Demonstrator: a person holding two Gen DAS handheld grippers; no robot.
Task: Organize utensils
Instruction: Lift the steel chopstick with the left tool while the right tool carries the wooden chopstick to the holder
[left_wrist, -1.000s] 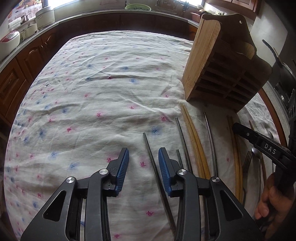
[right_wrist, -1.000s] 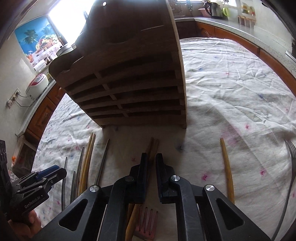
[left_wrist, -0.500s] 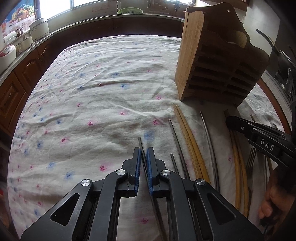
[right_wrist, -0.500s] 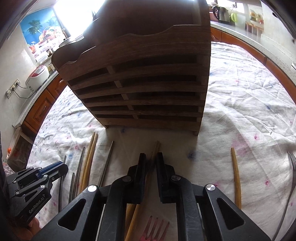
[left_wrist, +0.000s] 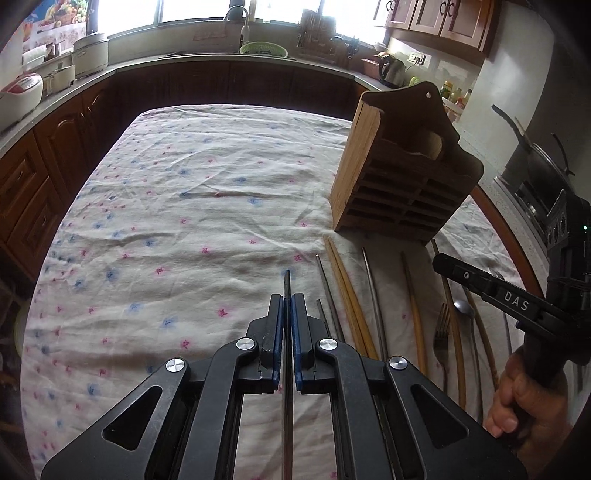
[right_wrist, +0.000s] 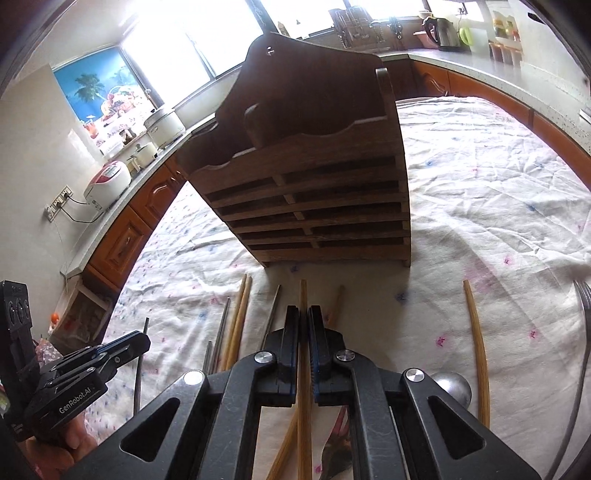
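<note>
My left gripper (left_wrist: 287, 300) is shut on a thin metal chopstick (left_wrist: 287, 280), which pokes out past the blue pads and hangs above the cloth. My right gripper (right_wrist: 303, 311) grips a wooden chopstick (right_wrist: 303, 291), its jaws still closing tighter on it. That chopstick points at the foot of the slatted wooden utensil holder (right_wrist: 314, 192). The holder (left_wrist: 399, 184) stands upright to the right of the left gripper. Each gripper shows in the other's view: the left gripper (right_wrist: 142, 340) and the right gripper (left_wrist: 439, 260).
Loose on the flowered tablecloth (left_wrist: 184, 221) lie a wooden chopstick pair (left_wrist: 343, 288), metal chopsticks (left_wrist: 373, 288), a fork (left_wrist: 441, 325) and a spoon (left_wrist: 463, 308). A single wooden chopstick (right_wrist: 476, 339) and another fork (right_wrist: 583, 295) lie to the right. Kitchen counters ring the table.
The left jaws closed on the metal chopstick, then lifted it off the cloth. The right gripper also rose with its wooden chopstick, and both views now look higher.
</note>
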